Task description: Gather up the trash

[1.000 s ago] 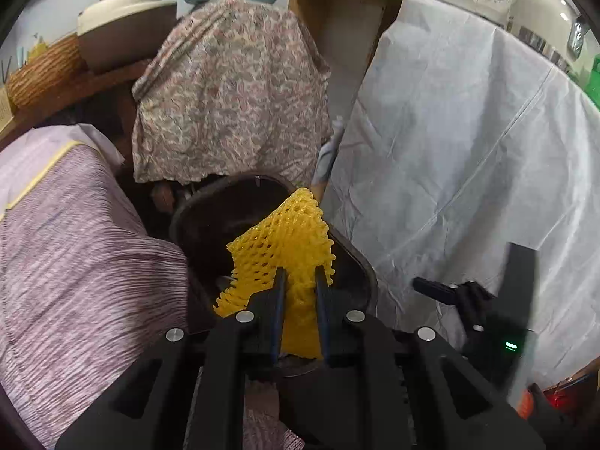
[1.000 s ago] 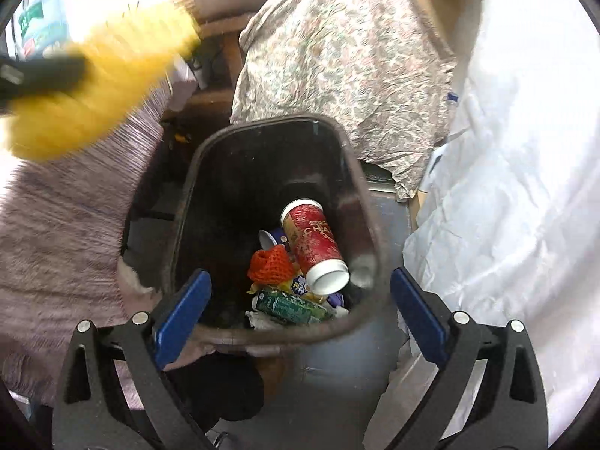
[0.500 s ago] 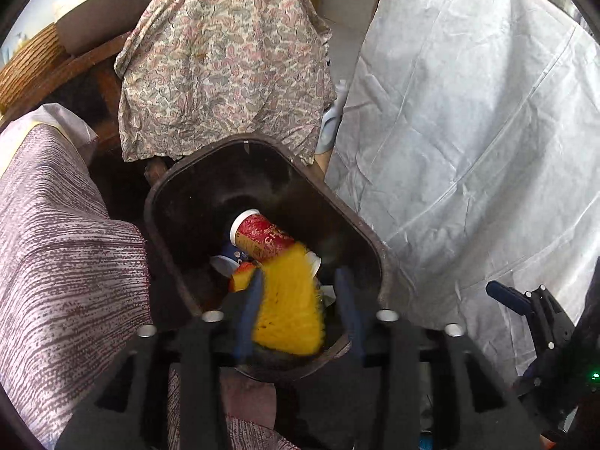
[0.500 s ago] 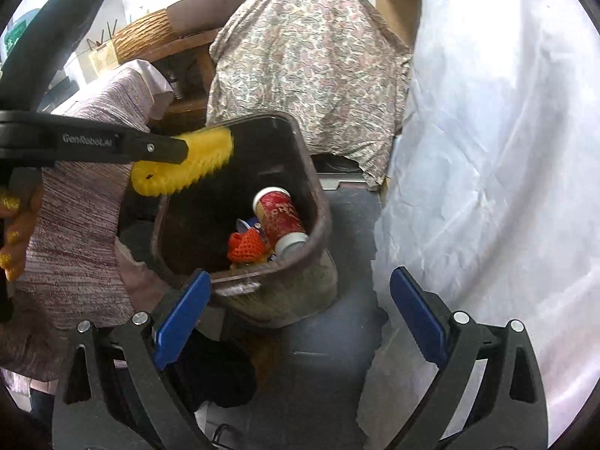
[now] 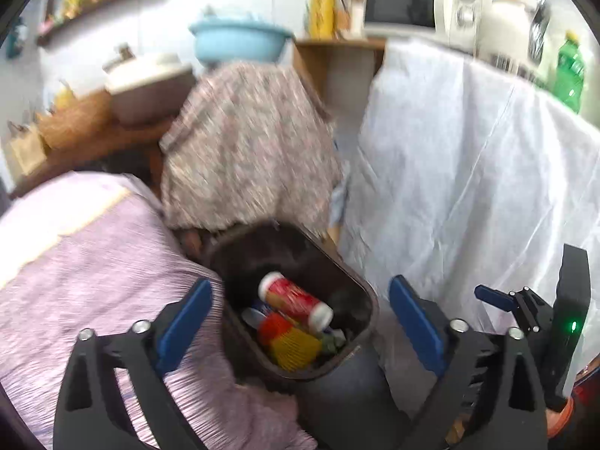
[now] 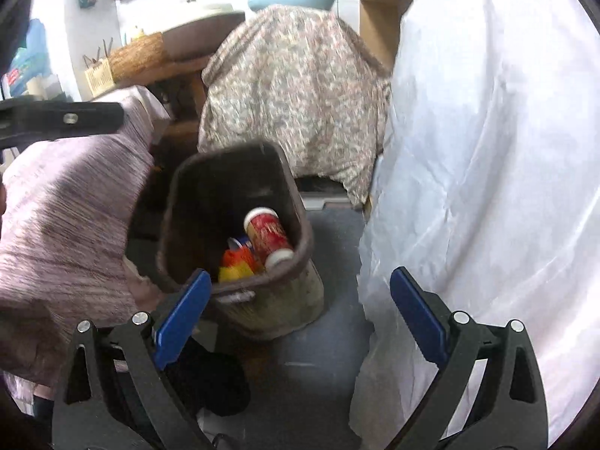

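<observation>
A brown trash bin (image 5: 362,292) stands on the floor, holding a red paper cup (image 5: 296,296), an orange net (image 5: 272,328) and a yellow foam net (image 5: 296,348). My left gripper (image 5: 300,322) hovers above the bin, its jaws opening wide with nothing between the blue pads. In the right wrist view the bin (image 6: 300,221) sits lower and farther off, with the yellow net (image 6: 234,272) and the cup (image 6: 268,230) inside. My right gripper (image 6: 300,311) is open and empty, above the bin's near rim. One left finger (image 6: 63,120) reaches in at the upper left.
A white sheet (image 5: 468,187) hangs on the right of the bin, a floral cloth (image 5: 247,157) drapes furniture behind it, and a purple striped cloth (image 5: 93,262) lies on the left. A blue basin (image 5: 240,41) and a microwave (image 5: 405,3) sit higher up. Grey floor (image 6: 330,337) lies below.
The left gripper opened and let go of the yellow foam net, which now lies in the bin. Both grippers have risen and drawn back from the bin.
</observation>
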`<state>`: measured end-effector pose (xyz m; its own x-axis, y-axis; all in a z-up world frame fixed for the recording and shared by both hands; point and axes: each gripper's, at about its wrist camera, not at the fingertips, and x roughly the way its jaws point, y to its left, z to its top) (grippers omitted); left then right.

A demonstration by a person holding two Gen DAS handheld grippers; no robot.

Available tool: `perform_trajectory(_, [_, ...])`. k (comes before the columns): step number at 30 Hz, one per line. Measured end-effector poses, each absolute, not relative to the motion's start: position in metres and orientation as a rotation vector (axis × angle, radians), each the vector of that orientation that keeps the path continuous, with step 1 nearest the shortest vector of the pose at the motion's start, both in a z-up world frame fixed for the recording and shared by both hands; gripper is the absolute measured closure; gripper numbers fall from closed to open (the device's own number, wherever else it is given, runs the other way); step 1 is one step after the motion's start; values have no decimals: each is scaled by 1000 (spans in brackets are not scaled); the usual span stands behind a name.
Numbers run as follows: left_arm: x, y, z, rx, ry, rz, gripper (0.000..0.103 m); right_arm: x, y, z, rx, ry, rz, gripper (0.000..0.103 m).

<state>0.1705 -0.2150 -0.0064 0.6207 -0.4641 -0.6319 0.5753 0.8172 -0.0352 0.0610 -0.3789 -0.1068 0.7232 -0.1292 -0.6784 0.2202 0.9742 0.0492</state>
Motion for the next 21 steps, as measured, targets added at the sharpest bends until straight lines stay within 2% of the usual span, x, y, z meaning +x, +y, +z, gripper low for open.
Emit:
perform_trajectory(9, [98, -120, 34, 82, 463, -471, 5, 37, -330, -37, 111, 537, -120, 6])
perform_trajectory(21, [40, -47, 36, -11, 339, -260, 5, -8, -241, 13, 11, 397, 56, 6])
